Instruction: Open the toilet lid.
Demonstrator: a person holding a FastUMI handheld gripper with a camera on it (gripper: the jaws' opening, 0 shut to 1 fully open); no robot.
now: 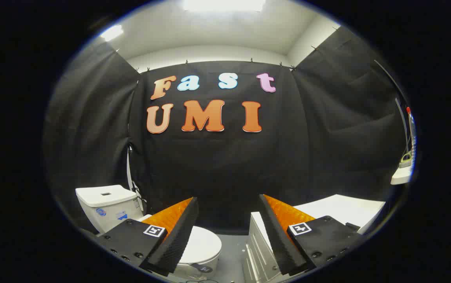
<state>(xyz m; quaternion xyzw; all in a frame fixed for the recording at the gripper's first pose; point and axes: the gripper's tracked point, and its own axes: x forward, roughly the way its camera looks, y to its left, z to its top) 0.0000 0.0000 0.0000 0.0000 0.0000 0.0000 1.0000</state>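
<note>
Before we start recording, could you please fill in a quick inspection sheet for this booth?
Surface: grey floor between toilet and cabinet.
Job's things: white toilet; toilet lid down, closed, partly behind the left finger.
Clutter: white cabinet on the right; small shelf holding an item too small to tell.
Grippers: gripper open, fingers spread, holding nothing, above the lid.
Cables: white pipe or cable behind the tank.
Surroundings: black cloth walls, lit white ceiling.
</note>
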